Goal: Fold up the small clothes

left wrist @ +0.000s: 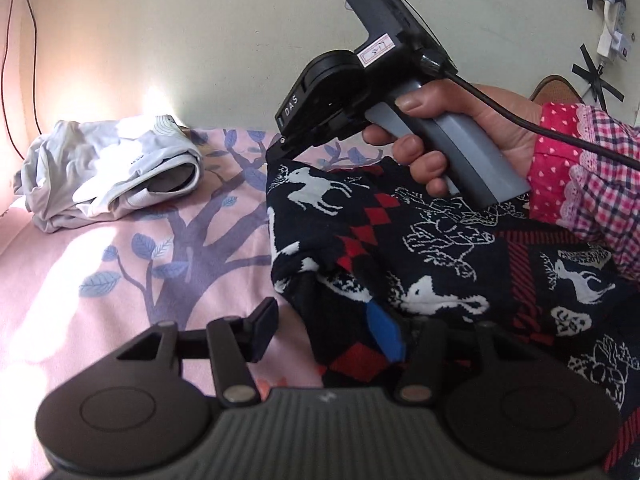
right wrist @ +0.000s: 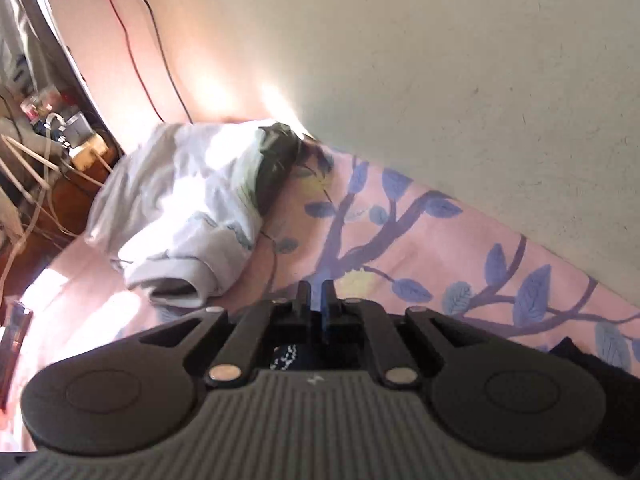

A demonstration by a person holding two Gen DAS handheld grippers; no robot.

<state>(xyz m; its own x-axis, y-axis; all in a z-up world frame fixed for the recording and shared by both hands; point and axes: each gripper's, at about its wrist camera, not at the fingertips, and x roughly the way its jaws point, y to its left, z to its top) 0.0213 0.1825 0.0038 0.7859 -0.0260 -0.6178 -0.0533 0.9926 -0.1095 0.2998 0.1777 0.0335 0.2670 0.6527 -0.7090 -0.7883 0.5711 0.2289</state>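
- Dark knit garment (left wrist: 440,264) with white deer and red diamonds, spread on pink sheet (left wrist: 120,280) printed with a purple tree; lies to the right of and under left claw (left wrist: 332,328).
- Left claw fingers well apart: left finger (left wrist: 264,328) over bare sheet, blue-padded right finger (left wrist: 384,332) against a fold of the dark cloth; nothing pinched between.
- Right claw (right wrist: 316,300) nearly closed, a thin gap between pads; tips at the garment's far corner in the left view, grip on cloth impossible to confirm.
- Crumpled white garment (right wrist: 176,208) ahead-left of right claw, well apart, near cream wall (right wrist: 440,80).
- Person's hand (left wrist: 448,140) around the grey handle, above the dark cloth.
- Cables (right wrist: 132,40) on wall beyond.
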